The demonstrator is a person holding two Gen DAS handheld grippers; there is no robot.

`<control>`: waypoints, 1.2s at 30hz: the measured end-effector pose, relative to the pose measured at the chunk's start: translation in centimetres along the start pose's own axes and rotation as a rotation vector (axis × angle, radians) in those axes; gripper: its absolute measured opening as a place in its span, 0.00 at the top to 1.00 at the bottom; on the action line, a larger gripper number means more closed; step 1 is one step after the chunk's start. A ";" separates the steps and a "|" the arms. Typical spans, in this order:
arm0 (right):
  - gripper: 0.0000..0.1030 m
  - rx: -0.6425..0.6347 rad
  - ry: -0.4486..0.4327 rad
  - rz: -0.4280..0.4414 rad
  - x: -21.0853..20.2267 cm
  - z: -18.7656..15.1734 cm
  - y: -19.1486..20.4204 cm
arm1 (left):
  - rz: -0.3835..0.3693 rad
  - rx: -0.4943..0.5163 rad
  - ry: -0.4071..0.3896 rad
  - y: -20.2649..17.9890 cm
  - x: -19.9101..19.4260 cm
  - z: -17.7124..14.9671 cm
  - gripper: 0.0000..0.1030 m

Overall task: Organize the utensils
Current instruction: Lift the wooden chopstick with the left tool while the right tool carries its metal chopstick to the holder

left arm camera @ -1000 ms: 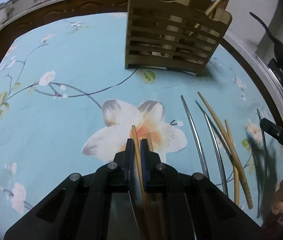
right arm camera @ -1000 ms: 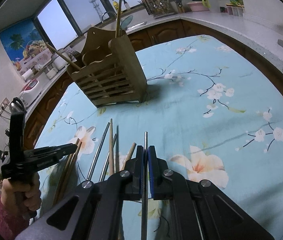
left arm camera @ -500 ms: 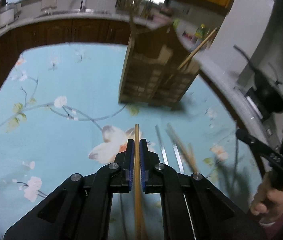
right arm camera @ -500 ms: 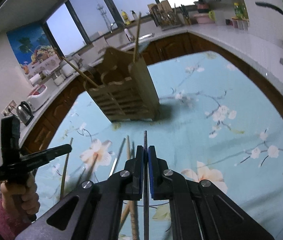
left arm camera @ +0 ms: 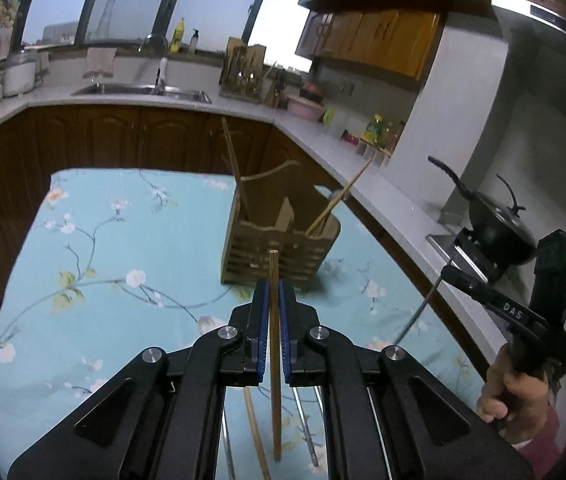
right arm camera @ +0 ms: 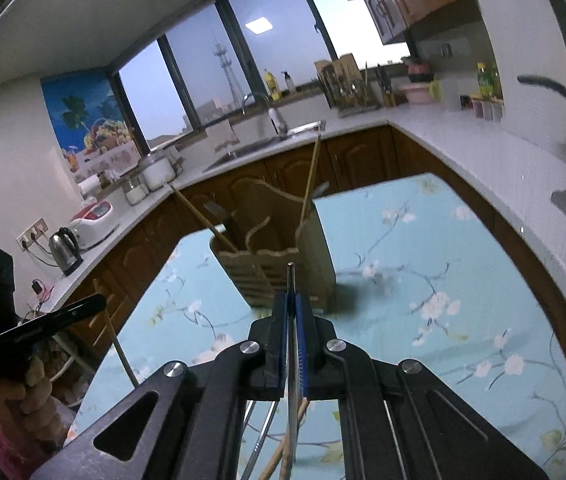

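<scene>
Left gripper [left arm camera: 270, 300]: fingers clamp a wooden chopstick [left arm camera: 274, 344], raised over the table [left arm camera: 95, 240]. Right gripper [right arm camera: 291, 312]: fingers clamp a metal chopstick [right arm camera: 291, 344]. Wooden utensil holder [left arm camera: 279, 240]: near table's far edge.

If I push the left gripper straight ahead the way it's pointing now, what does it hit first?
Most likely the slatted wooden utensil holder. The left gripper is shut on a bamboo chopstick whose tip lines up with the holder's front slats, so the tip would probably touch first. How far off it is cannot be judged.
</scene>
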State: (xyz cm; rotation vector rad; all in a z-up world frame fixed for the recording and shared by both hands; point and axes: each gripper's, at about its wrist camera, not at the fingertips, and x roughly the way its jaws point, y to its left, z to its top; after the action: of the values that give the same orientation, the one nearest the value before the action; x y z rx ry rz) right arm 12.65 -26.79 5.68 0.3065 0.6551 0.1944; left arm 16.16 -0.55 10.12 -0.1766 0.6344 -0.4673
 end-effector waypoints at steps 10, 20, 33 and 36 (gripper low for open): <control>0.96 -0.027 -0.046 0.002 0.1 2.4 0.7 | 0.007 -0.016 -0.051 0.4 -0.6 1.5 0.96; 0.96 -0.031 -0.065 0.010 0.7 3.6 1.2 | 0.003 -0.024 -0.105 0.4 -0.5 3.9 0.96; 0.96 -0.034 -0.172 0.027 1.4 9.2 2.1 | 0.021 -0.037 -0.265 0.3 -0.3 11.2 0.96; 0.96 -0.039 -0.218 0.018 1.7 11.2 2.5 | 0.038 -0.053 -0.320 0.6 0.2 13.7 0.96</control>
State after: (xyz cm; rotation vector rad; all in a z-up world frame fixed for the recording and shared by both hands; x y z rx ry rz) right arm 20.74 -26.47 13.95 0.2913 0.4323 0.1881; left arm 24.88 0.10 20.74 -0.2832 0.3357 -0.3757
